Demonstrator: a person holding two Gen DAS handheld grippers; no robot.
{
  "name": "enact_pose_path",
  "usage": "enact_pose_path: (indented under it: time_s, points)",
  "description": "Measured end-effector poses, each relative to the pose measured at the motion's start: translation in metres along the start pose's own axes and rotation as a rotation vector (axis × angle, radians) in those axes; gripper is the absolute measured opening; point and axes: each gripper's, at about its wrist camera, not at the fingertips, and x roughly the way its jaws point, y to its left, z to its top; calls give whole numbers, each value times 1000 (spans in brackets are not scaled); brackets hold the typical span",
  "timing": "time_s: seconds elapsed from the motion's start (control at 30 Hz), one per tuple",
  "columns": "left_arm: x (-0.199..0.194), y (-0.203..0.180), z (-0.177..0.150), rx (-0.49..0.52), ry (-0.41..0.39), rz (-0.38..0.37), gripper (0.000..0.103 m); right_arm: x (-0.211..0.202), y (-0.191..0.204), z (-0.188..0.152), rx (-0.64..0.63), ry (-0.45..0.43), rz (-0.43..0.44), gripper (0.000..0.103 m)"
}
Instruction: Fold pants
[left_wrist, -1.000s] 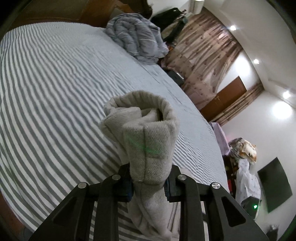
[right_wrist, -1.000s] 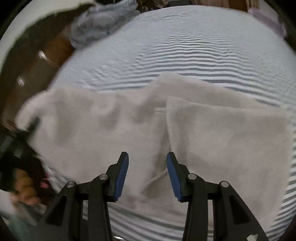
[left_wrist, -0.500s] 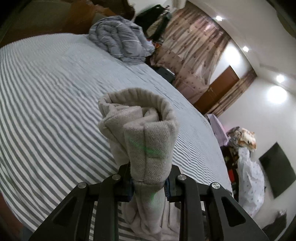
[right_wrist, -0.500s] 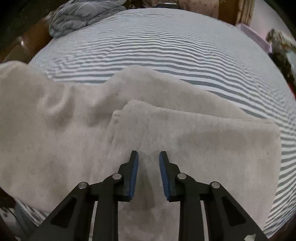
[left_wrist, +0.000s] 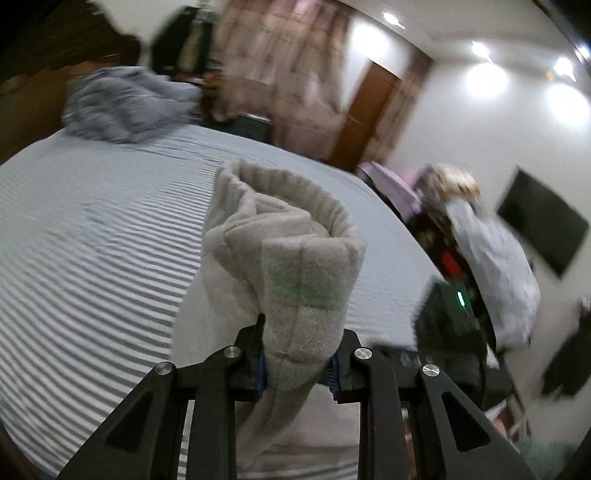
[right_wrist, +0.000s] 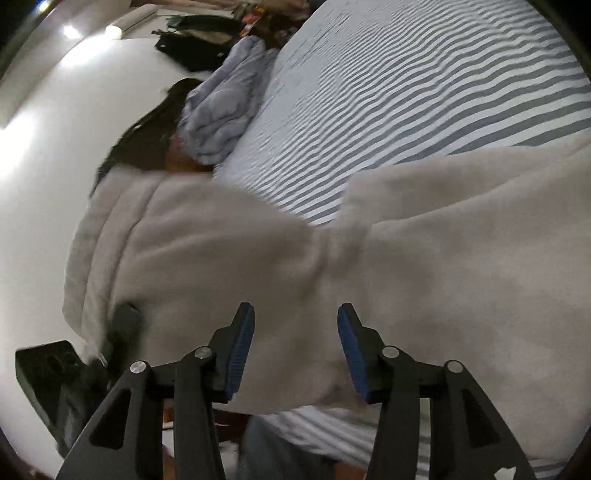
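The pants are light grey fleece, lying partly folded on a grey-and-white striped bed. My left gripper is shut on a bunched end of the pants, with the ribbed band curled above the fingers and held up over the bed. My right gripper is open and empty, just above the grey fabric, with the blue pads apart. The left gripper shows at the lower left of the right wrist view, holding the lifted end of the pants.
A crumpled grey-blue duvet lies at the bed's far end, also in the right wrist view. Beyond the bed are curtains, a wooden door, a wall television and piled clutter.
My right gripper has opened wider and its view has swung left and tilted. My left gripper has swung right with the bunched pants end still in it.
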Motion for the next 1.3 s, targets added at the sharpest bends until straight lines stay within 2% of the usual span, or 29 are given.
enact_pose_path:
  time_s: [0.07,0.13,0.2,0.27,0.4,0.47,0.5,0.6,0.63,0.67,0.77,0.83,0.93,1.0,1.07,1.2,1.3]
  points:
    - [9,-23,-5,54,16,-3,25,-15,0,2,-28,-8,1,34]
    - [18,-35,-6,62,50,-44,25,-33,-2,2,-67,-6,-18,34]
    - [28,-52,-11,109,69,-52,25,-52,-4,1,-98,1,-61,34]
    - [39,-66,-17,117,100,-76,25,-66,-6,1,-130,-12,-131,34]
    - [63,-86,-32,136,172,-104,25,-104,-24,-5,-147,-80,-374,34]
    - [73,-93,-43,151,203,-99,25,-126,-36,-9,-124,-134,-405,35]
    - [78,-95,-48,160,219,-103,25,-136,-46,-9,-76,-151,-394,37]
    - [90,-111,-64,215,245,-96,25,-149,-68,-4,34,-170,-298,53]
    - [93,-116,-70,238,250,-90,25,-147,-72,1,65,-159,-268,65]
    - [94,-118,-74,256,252,-84,25,-144,-75,5,93,-148,-233,70]
    - [96,-125,-86,305,257,-68,25,-124,-80,26,144,-115,-146,74]
    - [96,-132,-95,351,249,-51,25,-100,-80,40,146,-72,-147,78]
    - [96,-135,-98,383,239,-30,25,-71,-69,50,128,-23,-162,72]
    - [96,-139,-95,380,225,-27,25,-67,-56,56,50,-2,-229,53]
    - [94,-141,-90,375,209,-38,25,-73,-47,62,-1,0,-229,36]
    - [95,-157,-87,402,175,-48,25,-80,-33,75,-66,-18,-269,31]
    - [108,-165,-93,423,205,-56,27,-90,-45,76,-67,-31,-330,29]
